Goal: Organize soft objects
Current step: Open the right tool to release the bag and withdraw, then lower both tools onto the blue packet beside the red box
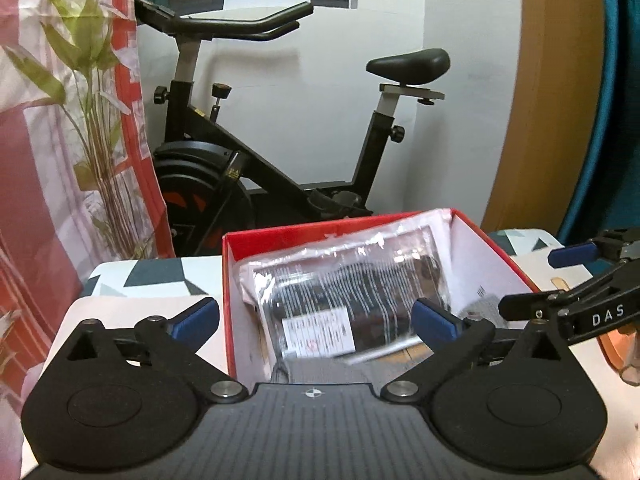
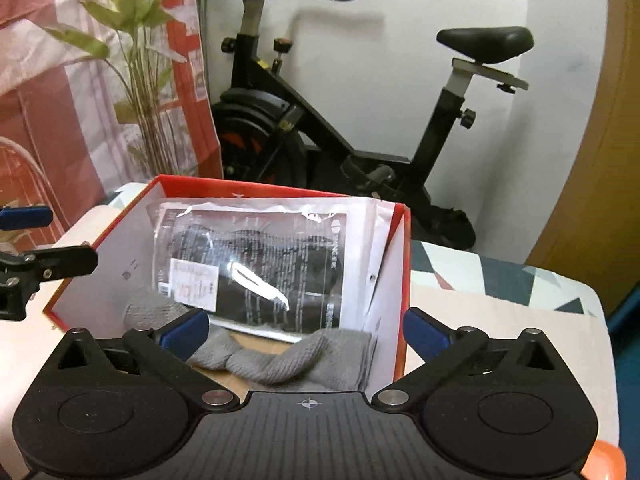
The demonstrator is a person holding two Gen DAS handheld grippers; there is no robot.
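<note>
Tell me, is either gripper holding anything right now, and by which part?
Nothing is held. The left gripper and right gripper are both open over the red box; the plastic packet and grey sock lie inside it.

Your left matte black plastic two-finger gripper [image 1: 316, 322] has blue rubber fingertip pads [image 1: 196, 316], silver pivot screws, a ribbed base and a crosshair mark; your right black gripper [image 2: 306, 330] matches, with white "DAS" lettering.

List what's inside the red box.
Inside the red box: a clear plastic packet of dark fabric leaning on the far wall, and a grey knit sock lying on the floor in front. The packet hides whatever sits behind or under it.
</note>
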